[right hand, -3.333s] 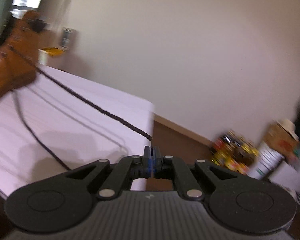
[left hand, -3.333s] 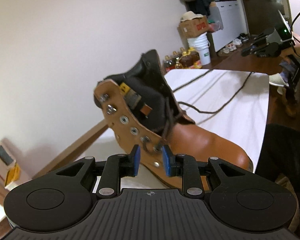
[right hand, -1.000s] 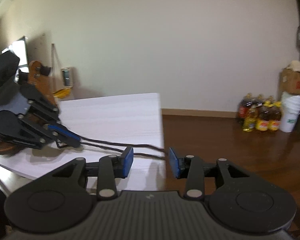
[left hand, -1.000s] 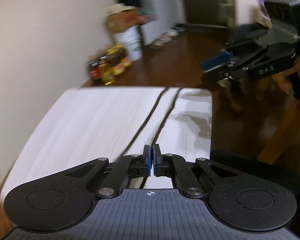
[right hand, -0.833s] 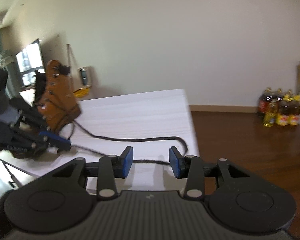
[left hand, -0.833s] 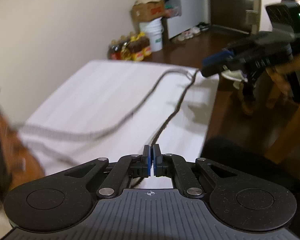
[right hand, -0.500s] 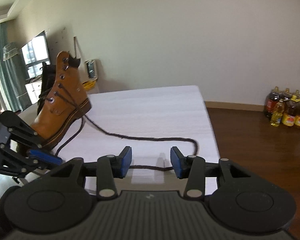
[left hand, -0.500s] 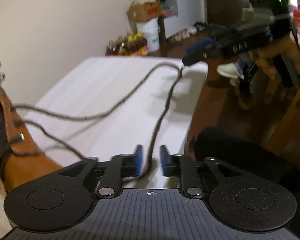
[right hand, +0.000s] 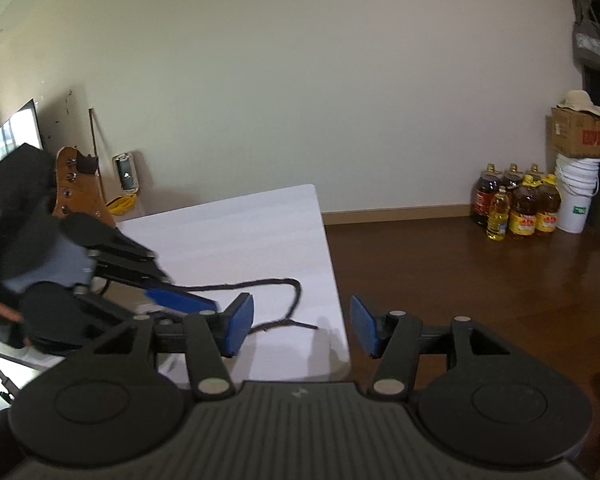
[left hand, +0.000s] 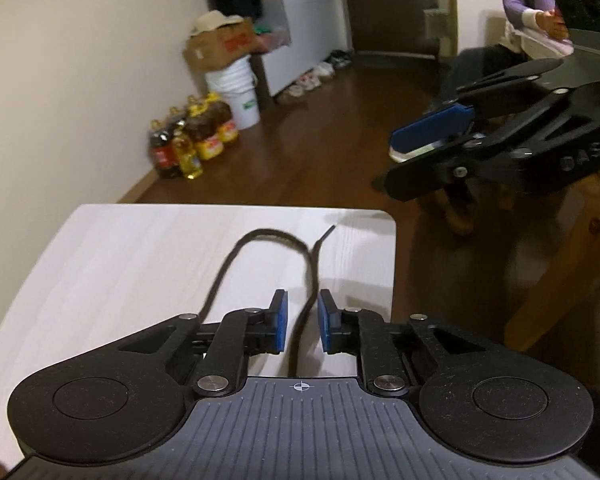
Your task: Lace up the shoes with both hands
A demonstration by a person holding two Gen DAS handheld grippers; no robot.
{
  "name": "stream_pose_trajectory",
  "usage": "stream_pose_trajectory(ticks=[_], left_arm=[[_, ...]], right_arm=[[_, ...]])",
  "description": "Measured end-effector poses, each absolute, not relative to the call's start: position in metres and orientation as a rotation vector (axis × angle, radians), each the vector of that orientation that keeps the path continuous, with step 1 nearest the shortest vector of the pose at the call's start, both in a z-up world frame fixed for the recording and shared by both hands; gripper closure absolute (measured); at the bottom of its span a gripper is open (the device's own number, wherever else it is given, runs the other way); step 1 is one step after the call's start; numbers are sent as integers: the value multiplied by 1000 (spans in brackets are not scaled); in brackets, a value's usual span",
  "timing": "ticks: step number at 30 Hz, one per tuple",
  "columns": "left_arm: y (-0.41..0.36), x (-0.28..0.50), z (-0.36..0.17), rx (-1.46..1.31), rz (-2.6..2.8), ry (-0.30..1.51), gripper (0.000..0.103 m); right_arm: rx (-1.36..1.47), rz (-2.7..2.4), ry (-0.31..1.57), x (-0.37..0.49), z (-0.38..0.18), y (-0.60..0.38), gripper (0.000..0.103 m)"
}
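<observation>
Count: I see one boot (right hand: 78, 188), one lace (left hand: 304, 280), two grippers.
Left gripper (left hand: 302, 326): fingers apart, lace lying loose between them.
Right gripper (right hand: 302, 330): wide apart, holding nothing, over the table corner.
Boot: far behind my left gripper.
Edges: lace tip near the table (left hand: 140, 256) end; free floor (right hand: 460, 272) beyond.
Room: white table, brown floor, plain wall.

Cream wall (right hand: 300, 80), dark wood floor (right hand: 460, 272)

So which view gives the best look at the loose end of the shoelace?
The left wrist view: the shoelace loops across the white table, its tip lying clear near the far edge. The right wrist view shows the loop and tip too, smaller and partly behind the tool's pad.
</observation>
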State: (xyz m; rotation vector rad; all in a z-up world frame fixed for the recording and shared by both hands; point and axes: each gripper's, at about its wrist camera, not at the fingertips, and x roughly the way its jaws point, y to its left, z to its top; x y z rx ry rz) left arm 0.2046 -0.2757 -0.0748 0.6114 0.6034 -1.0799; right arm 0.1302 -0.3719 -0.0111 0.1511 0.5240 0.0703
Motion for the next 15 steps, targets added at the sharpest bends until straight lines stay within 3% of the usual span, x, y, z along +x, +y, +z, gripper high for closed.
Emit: stream_pose_trajectory(ticks=[2,6,15], left_arm=[[-276,206,-79,610,-1093,607,88],[-285,210,-82,627,-1083,611,100],[-199,204,-55,246,-903,562,100]], right_arm=[[160,58,528,130,-13,-377,45],[169,52,535,133,-18,-382,45],[221,155,515,141,-18,-366,45]])
